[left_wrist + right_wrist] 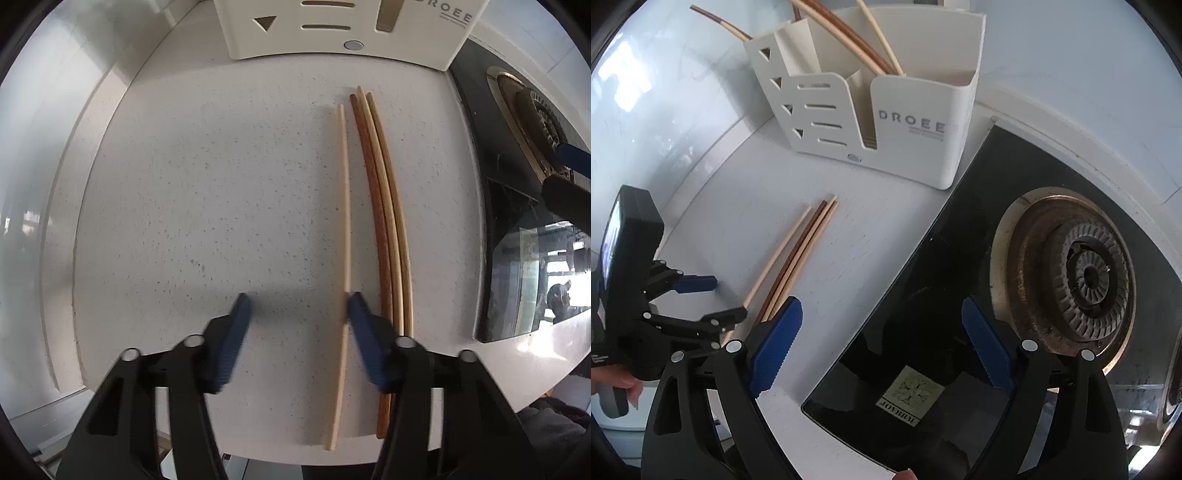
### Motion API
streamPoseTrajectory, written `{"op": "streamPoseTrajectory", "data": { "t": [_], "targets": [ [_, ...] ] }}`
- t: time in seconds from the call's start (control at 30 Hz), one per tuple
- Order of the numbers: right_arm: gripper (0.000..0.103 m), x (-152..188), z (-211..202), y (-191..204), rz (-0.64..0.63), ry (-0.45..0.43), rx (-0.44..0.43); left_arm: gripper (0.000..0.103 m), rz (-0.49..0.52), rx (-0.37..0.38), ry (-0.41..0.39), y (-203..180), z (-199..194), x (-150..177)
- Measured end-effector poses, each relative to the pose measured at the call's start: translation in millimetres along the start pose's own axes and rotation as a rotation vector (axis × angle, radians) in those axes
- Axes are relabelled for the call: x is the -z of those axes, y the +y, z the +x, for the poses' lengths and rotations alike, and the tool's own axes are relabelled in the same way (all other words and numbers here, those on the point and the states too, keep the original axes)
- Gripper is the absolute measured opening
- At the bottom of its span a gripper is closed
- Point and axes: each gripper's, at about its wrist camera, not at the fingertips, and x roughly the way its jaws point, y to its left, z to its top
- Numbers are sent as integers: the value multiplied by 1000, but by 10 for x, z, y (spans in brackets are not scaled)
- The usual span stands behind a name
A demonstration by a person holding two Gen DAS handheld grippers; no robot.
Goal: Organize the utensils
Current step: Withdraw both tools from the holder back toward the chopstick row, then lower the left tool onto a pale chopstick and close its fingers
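Note:
Four chopsticks lie side by side on the white speckled counter (203,203). The pale chopstick (345,221) lies a little apart from the group of three brown and tan chopsticks (386,221). My left gripper (300,317) points down over their near ends. The pale one runs between its jaws, right against the right pad (364,325), while the left pad (236,332) stands well clear, so the gripper is open. In the right wrist view the same chopsticks (792,254) show beside the left gripper (714,301). My right gripper (882,339) hangs open and empty over the black cooktop.
A cream utensil holder (905,122) stands at the back of the counter, with several chopsticks (849,40) leaning in its rear compartment. To the right lies a black glass cooktop (923,295) with a round burner (1082,273). A hand (617,384) holds the left gripper's handle.

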Motion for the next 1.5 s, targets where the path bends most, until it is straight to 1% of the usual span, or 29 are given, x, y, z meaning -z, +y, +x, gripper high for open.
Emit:
{"op": "streamPoseTrajectory", "data": {
  "t": [0.13,0.2,0.23,0.27,0.3,0.37,0.47,0.57,0.63,0.8,0.9,1.03,1.3,1.5],
  "targets": [
    [88,16,50,41,2,34,-4,32,3,-2,10,85,-20,9],
    [88,24,73,67,1,47,-4,21,-7,-5,16,135,-27,5],
    [88,29,78,78,0,53,-5,17,-14,-10,20,199,-51,-8],
    [88,37,83,97,0,56,-5,10,-15,-14,23,256,-75,-34],
    [88,41,96,116,0,64,-4,7,-15,-17,26,286,-73,-38],
    [88,45,110,133,2,79,-4,7,-12,-3,35,332,-77,-46],
    [88,27,141,170,16,105,-7,6,5,-2,46,328,-65,-69],
    [88,-4,174,227,32,134,-11,6,-5,-1,55,363,-68,-93],
    [89,-52,193,276,29,138,-8,6,-16,2,37,322,-65,-103],
    [88,-113,294,439,15,171,9,6,-47,29,-9,523,-204,11],
    [88,-110,401,515,23,205,21,6,-82,66,-43,657,-317,77],
    [88,-99,521,607,24,238,43,6,-81,83,-74,765,-432,156],
    [88,-61,673,731,7,270,76,6,-69,93,-72,855,-417,208],
    [88,-124,804,853,0,281,100,6,-56,99,-75,745,-377,210]
  ]
}}
